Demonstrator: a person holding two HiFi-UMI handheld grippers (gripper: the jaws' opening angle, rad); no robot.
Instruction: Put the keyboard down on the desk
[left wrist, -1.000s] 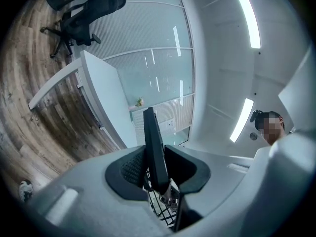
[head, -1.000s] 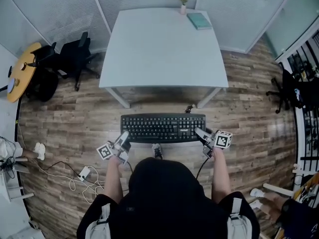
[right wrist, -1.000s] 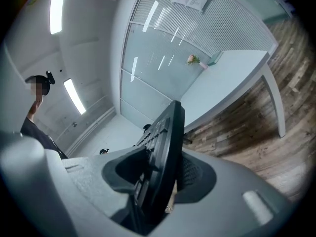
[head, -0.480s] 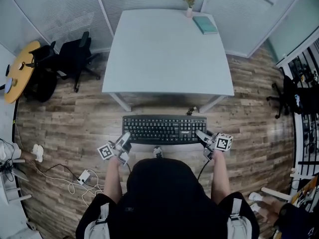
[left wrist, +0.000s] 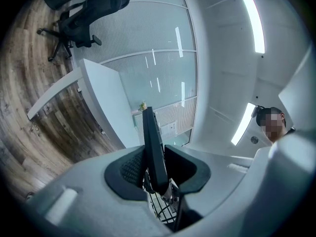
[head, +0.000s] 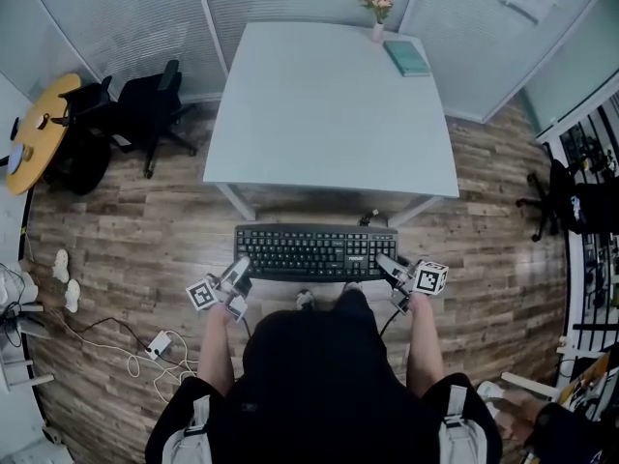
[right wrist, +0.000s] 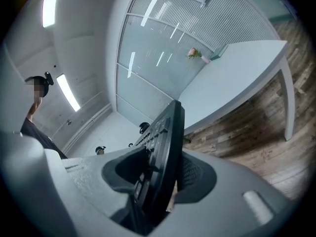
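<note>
A black keyboard [head: 315, 251] hangs in the air over the wooden floor, just in front of the white desk [head: 329, 104]. My left gripper [head: 238, 276] is shut on its left end, and my right gripper [head: 390, 270] is shut on its right end. In the left gripper view the keyboard [left wrist: 154, 152] stands edge-on between the dark pads [left wrist: 129, 168]. The right gripper view shows the keyboard [right wrist: 160, 169] clamped edge-on too, with the desk [right wrist: 232, 83] beyond it.
On the desk's far edge stand a pink flower vase [head: 377, 19] and a teal book [head: 407, 57]. Black office chairs [head: 135, 114] are at the left, another chair [head: 571, 201] at the right. Cables and a power strip [head: 155, 344] lie on the floor at lower left.
The desk has come a little nearer in the head view as the person steps forward. The keyboard stays held level by both grippers.
</note>
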